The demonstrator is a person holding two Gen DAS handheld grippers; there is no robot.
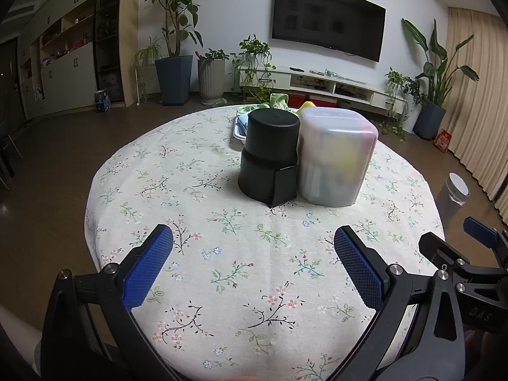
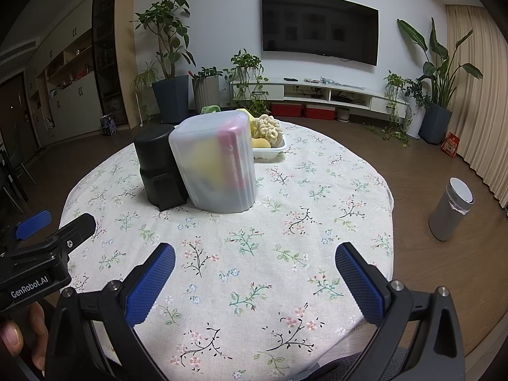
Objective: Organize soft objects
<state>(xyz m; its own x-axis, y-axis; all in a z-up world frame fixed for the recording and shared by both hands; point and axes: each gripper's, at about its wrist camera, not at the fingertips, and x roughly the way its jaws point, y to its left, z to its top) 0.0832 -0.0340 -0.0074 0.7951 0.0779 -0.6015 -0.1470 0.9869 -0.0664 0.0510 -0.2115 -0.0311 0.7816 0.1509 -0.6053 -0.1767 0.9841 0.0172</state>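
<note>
A frosted plastic container (image 1: pixel 336 158) (image 2: pixel 219 162) stands mid-table, with yellow and pink shapes dimly showing through its wall. A black cylindrical container (image 1: pixel 270 155) (image 2: pixel 158 168) touches its left side. Behind them a white tray (image 2: pixel 273 150) holds soft toys: a cream knobbly one (image 2: pixel 268 130), yellow pieces (image 2: pixel 260 143) and a green one (image 1: pixel 279 101). My left gripper (image 1: pixel 253 241) hovers open over the near part of the table, nothing between its blue pads. My right gripper (image 2: pixel 255 258) is likewise open and empty, to the right of the left one.
The round table wears a floral cloth (image 1: pixel 241 254). A grey bin (image 2: pixel 451 209) stands on the floor to the right. Potted plants (image 1: pixel 174 63), a TV (image 2: pixel 319 27) and a low white cabinet (image 2: pixel 333 92) line the far wall. A hand (image 2: pixel 19 336) grips the left tool.
</note>
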